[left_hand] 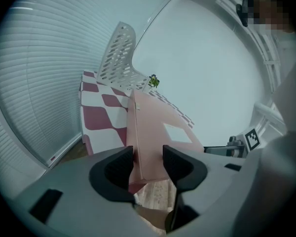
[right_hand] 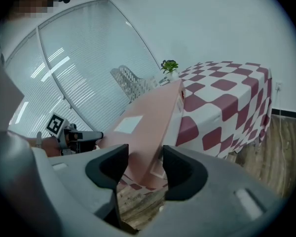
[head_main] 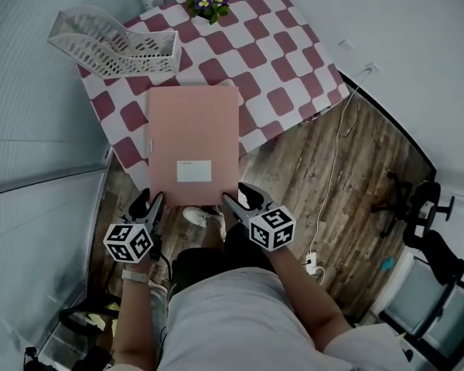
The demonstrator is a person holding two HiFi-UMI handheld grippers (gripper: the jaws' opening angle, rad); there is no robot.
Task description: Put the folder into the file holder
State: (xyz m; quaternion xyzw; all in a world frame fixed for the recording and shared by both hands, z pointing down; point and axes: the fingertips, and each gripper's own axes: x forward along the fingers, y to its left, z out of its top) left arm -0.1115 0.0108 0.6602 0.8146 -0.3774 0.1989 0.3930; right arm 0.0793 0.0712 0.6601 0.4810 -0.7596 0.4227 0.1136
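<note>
In the middle of the head view, the pink folder lies over the red-and-white checked table, and its near edge sticks out past the table's edge. At the folder's lower left corner the left gripper is pinched tight on it — at the lower right corner the right gripper squeezes it too. The white file holder sits at the upper left, apart from the folder. A little flower pot stands at the top.
</note>
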